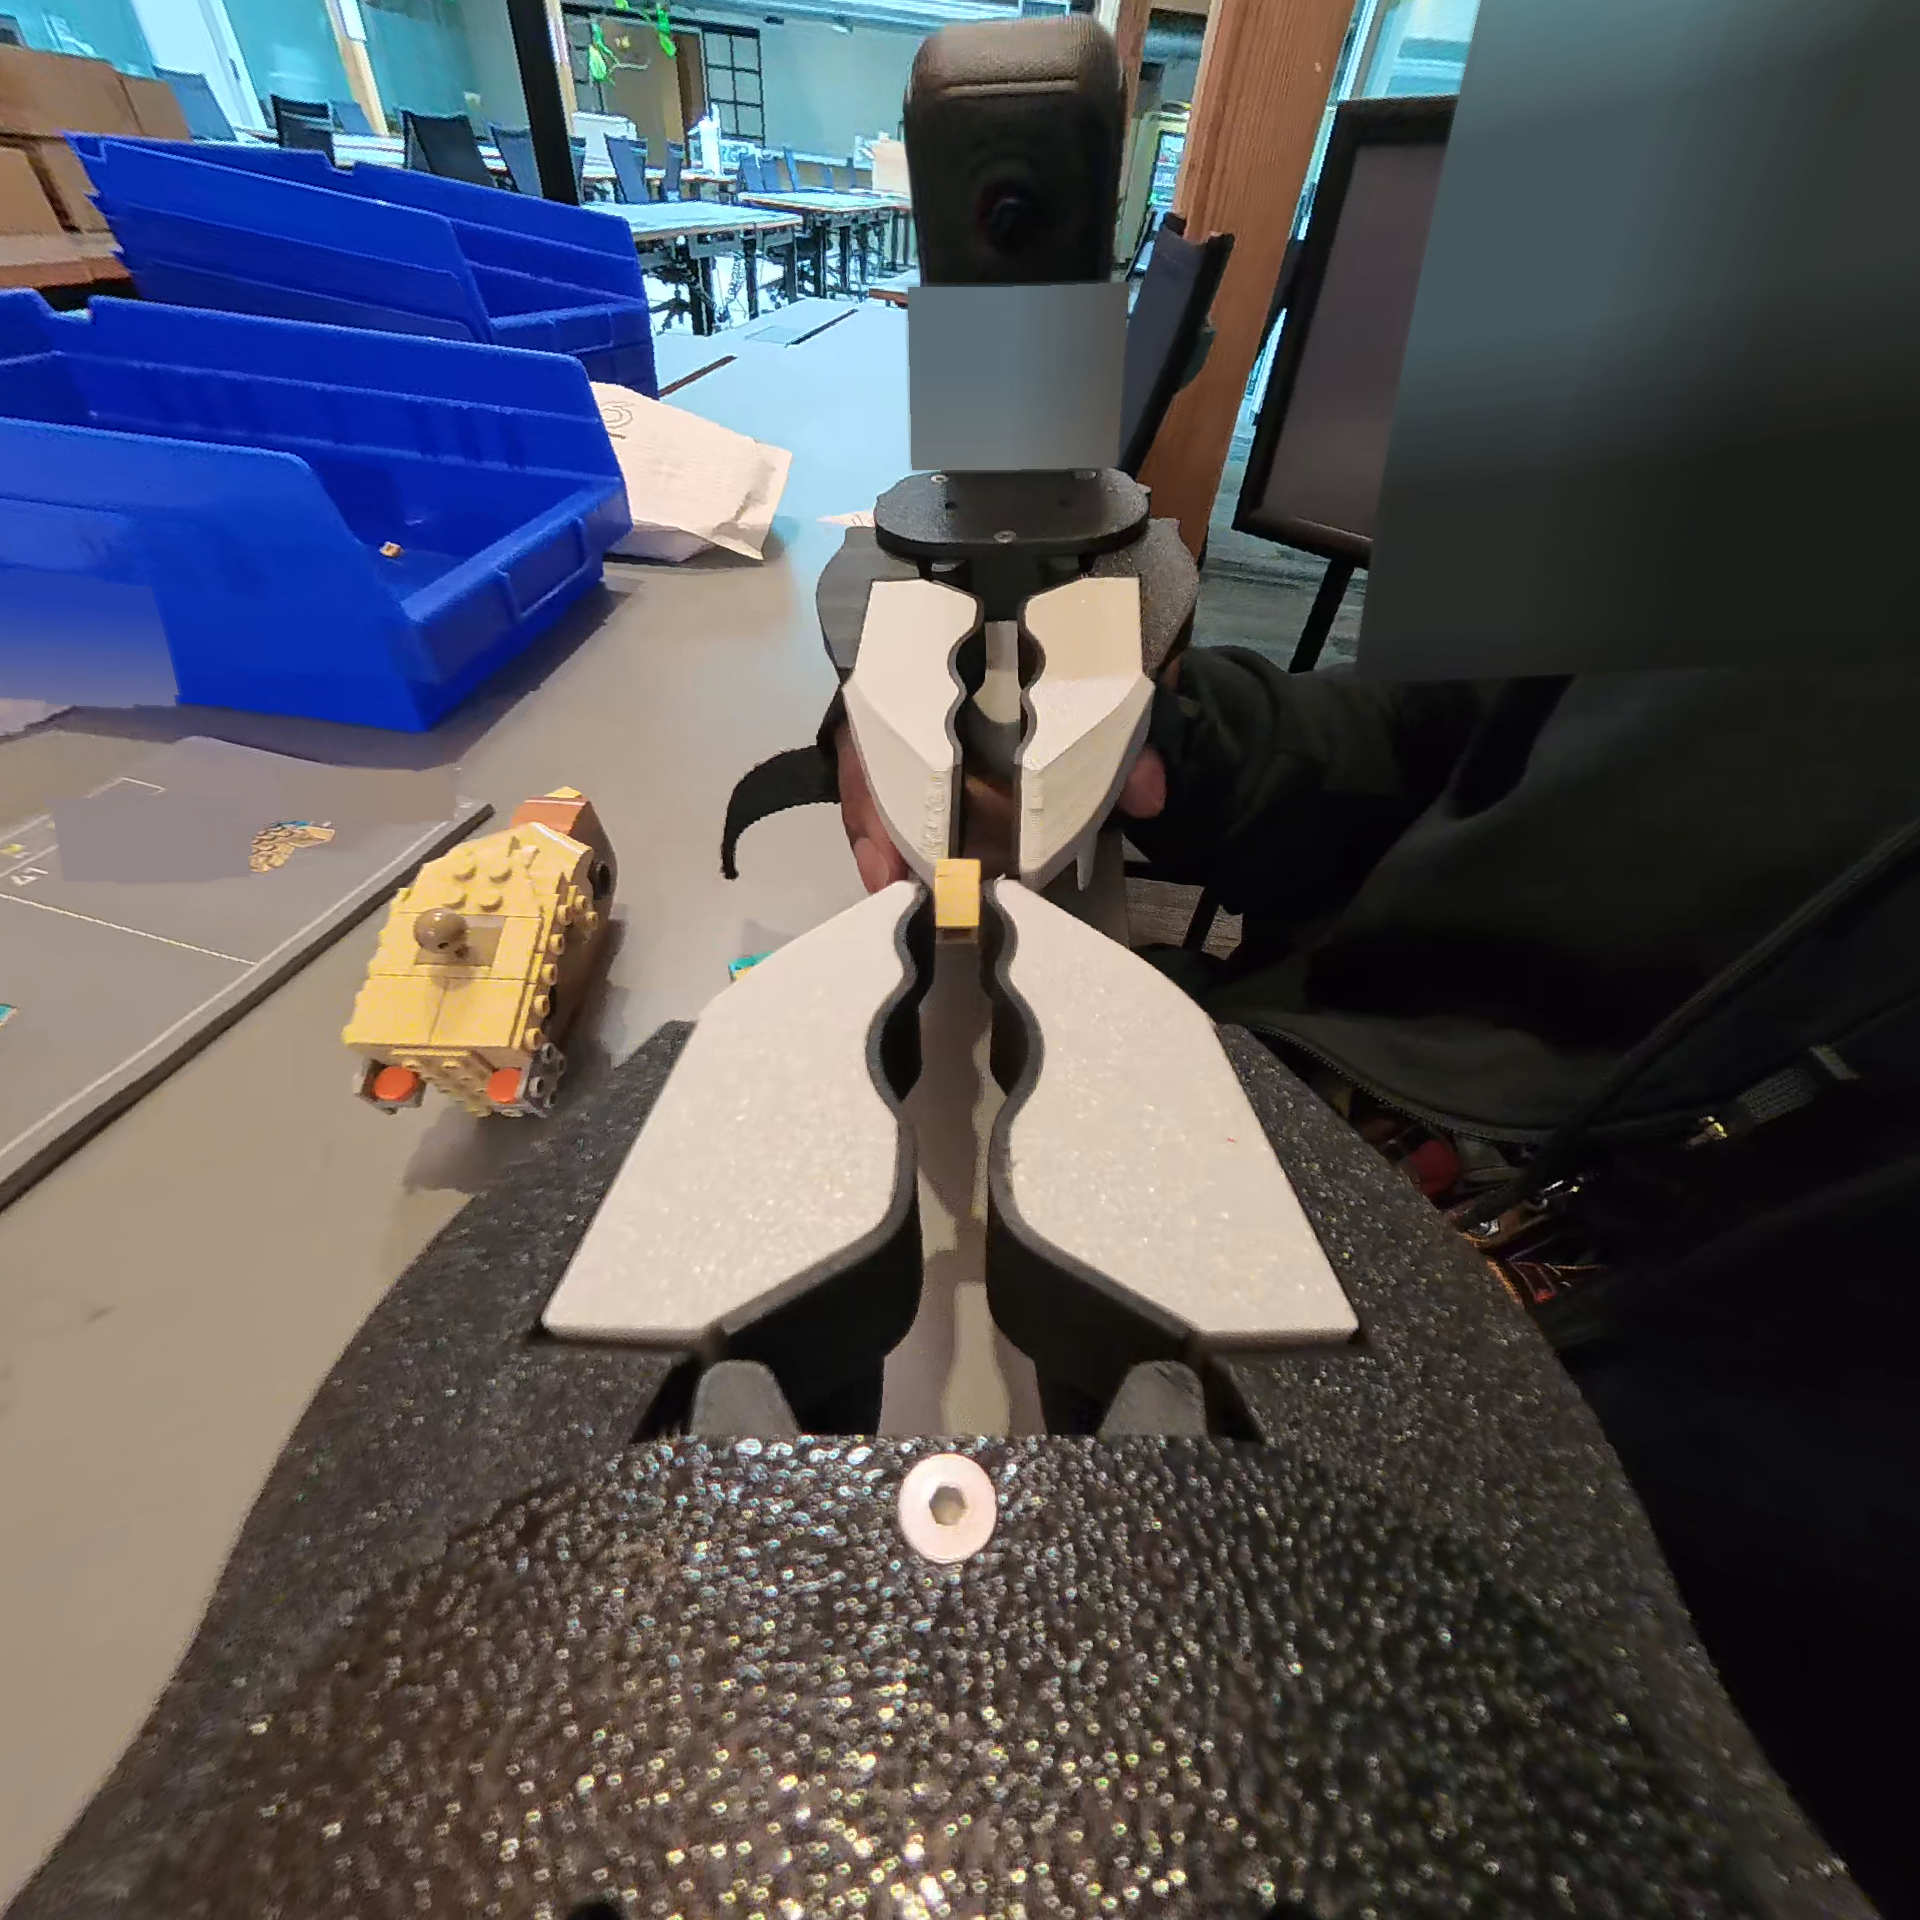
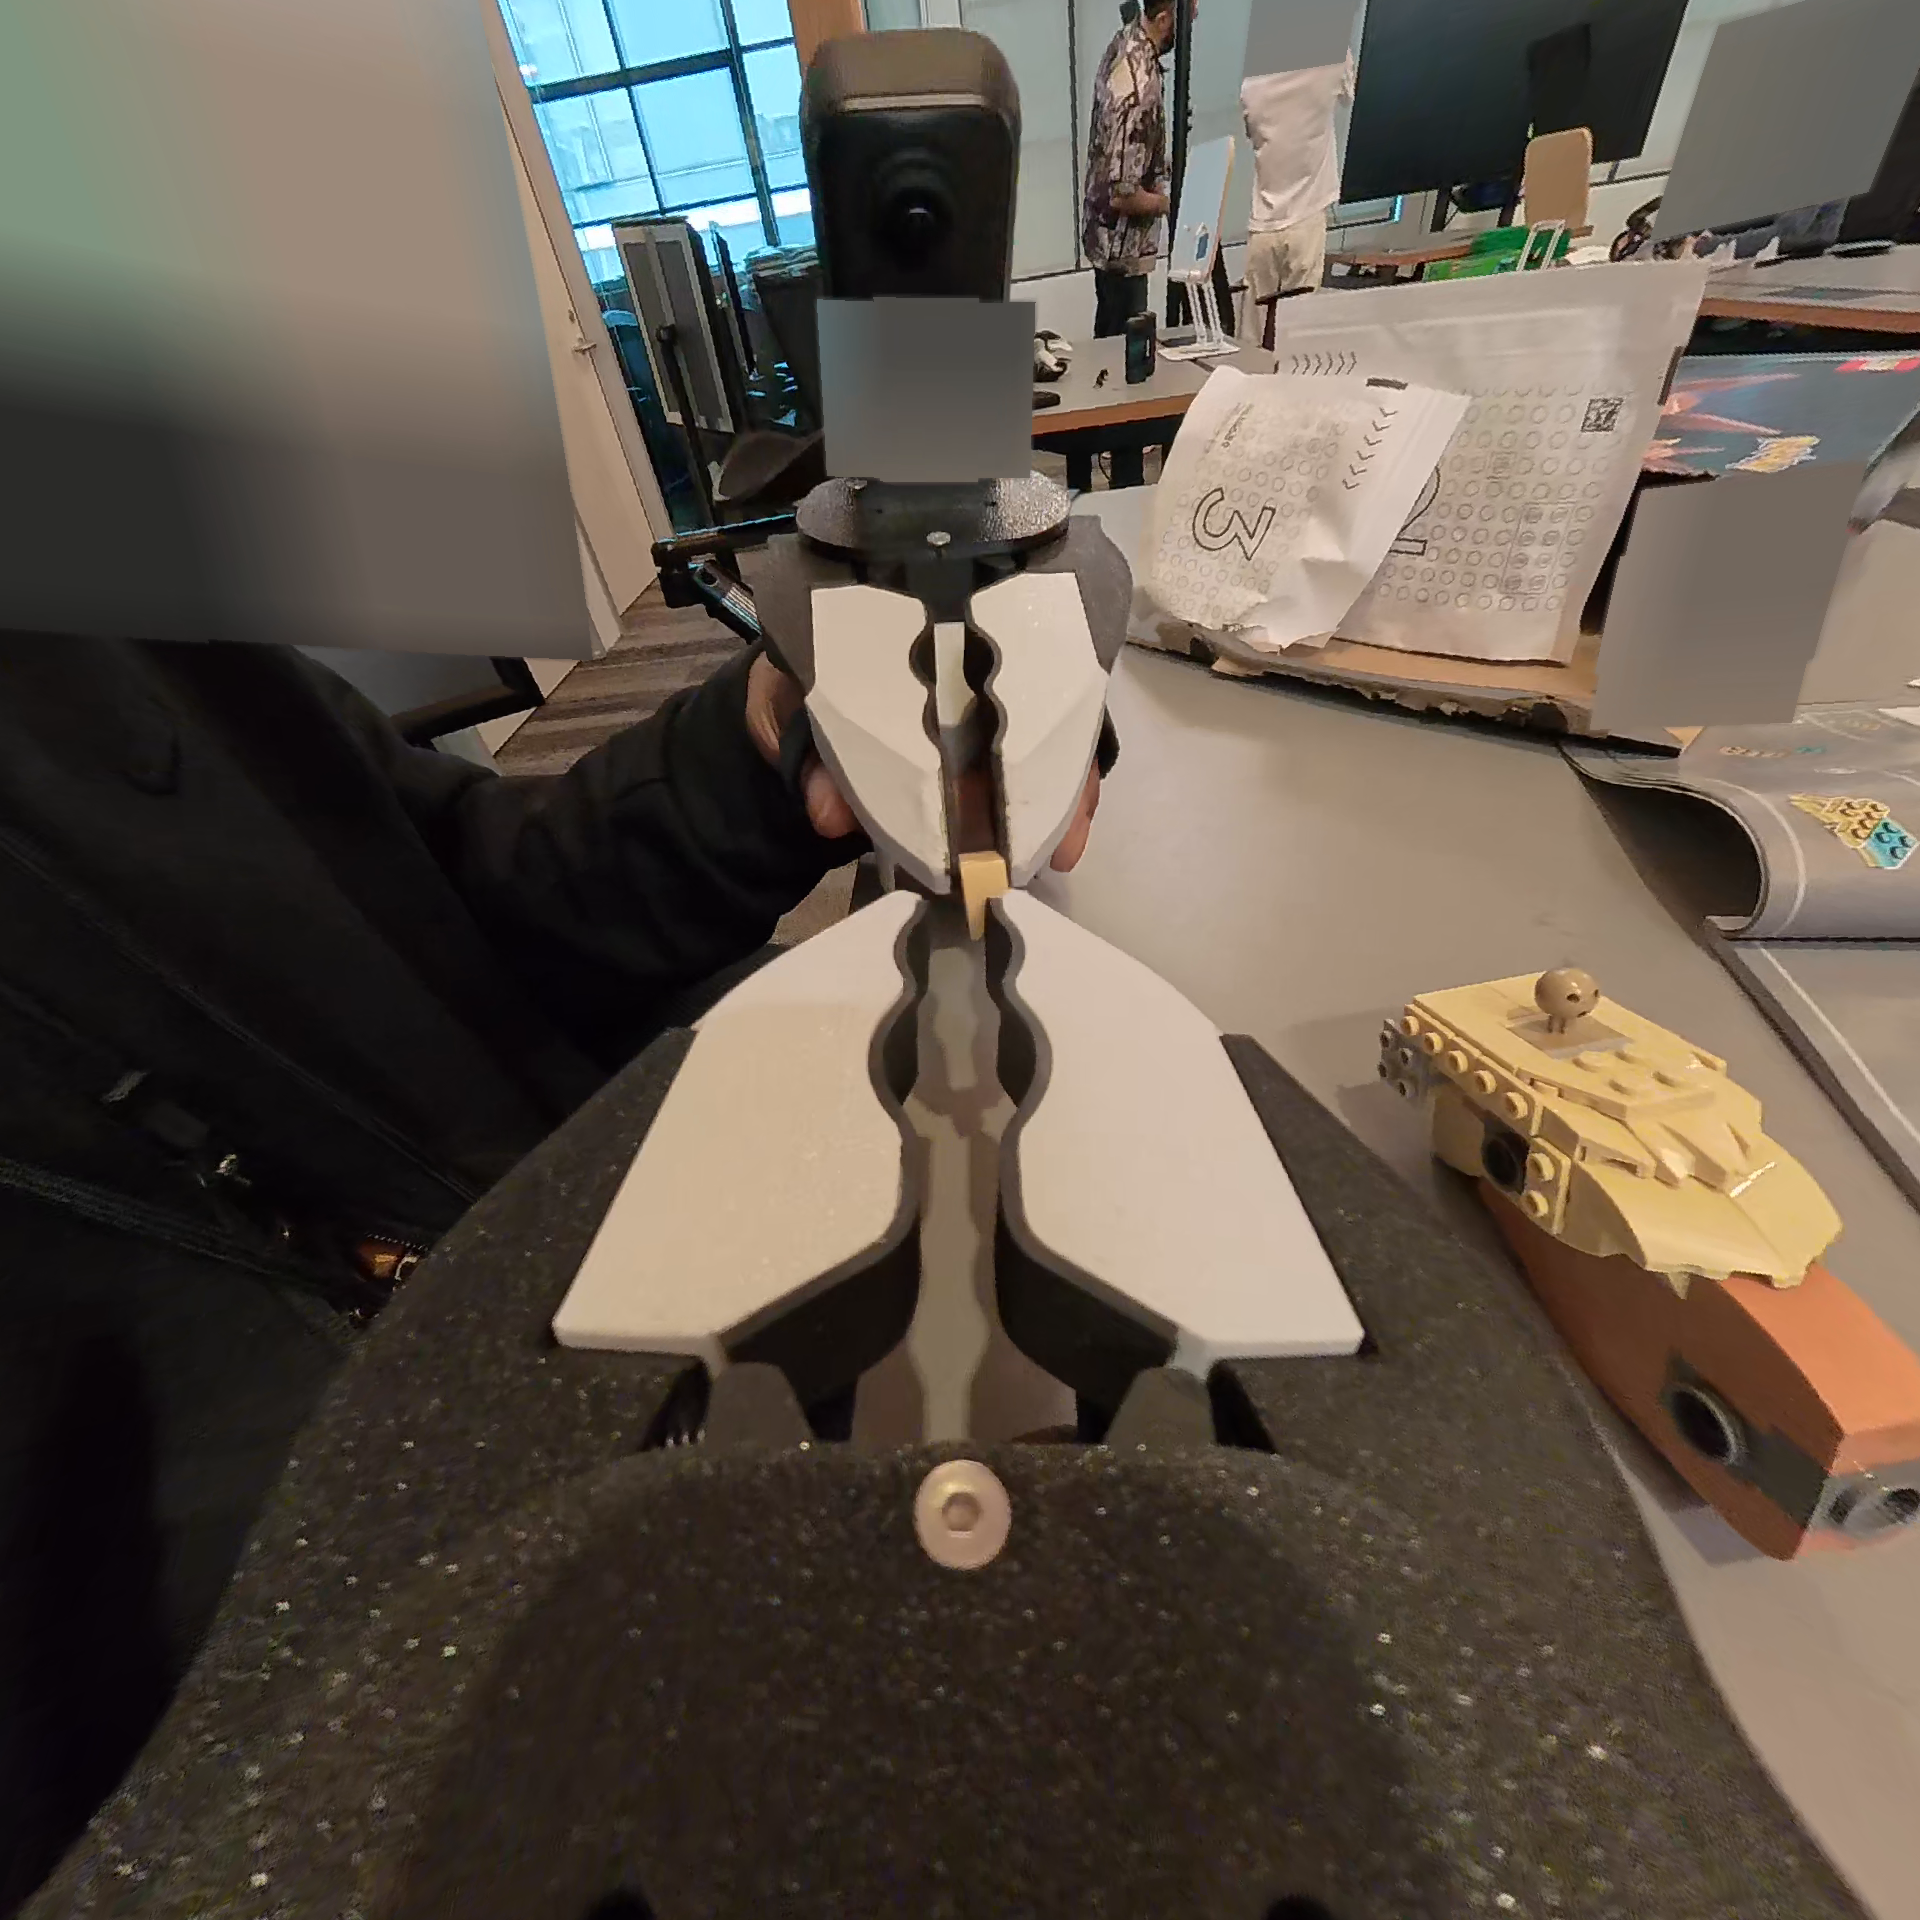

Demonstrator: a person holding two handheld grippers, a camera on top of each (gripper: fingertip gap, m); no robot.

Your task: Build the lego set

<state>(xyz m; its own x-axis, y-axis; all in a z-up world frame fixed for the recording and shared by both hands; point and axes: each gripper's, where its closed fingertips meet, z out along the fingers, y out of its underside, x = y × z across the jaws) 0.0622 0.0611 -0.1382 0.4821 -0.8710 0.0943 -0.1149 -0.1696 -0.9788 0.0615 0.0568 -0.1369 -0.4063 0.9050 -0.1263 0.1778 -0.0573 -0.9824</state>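
Where the left wrist view looks along its own two white fingers, the left gripper (image 1: 958, 914) has a small tan brick (image 1: 957, 901) pinched between its tips, both pads pressed against the brick's sides. Nose to nose with it, the right gripper (image 1: 985, 831) comes in from the far side, gripped by a hand (image 1: 1143, 774) in a dark sleeve; its tips sit right at the brick's upper end, fingers nearly together (whether they actually squeeze it is hard to say from this angle). Both grippers hover above the grey table (image 1: 260, 1299). To the left a tan brick-built model (image 1: 478, 977) stands on that table, orange studs at its near end, beside a grey printed mat (image 1: 187, 935). Farther back are blue plastic bins (image 1: 312, 540) and a white paper bag (image 1: 696, 478).

From the right wrist view, the same tan brick (image 2: 981, 888) is caught between the left gripper's (image 2: 977, 847) tips at the far side, clamped there, and its tapered lower end reaches down to the right gripper's (image 2: 961, 920) own tips, lying against the right-hand one; the fingers stand narrowly apart with a gap on the left side. The brick model (image 2: 1621, 1174), tan on top and brown below, rests on the table to the right. White paper bags (image 2: 1382, 499) lean behind it.
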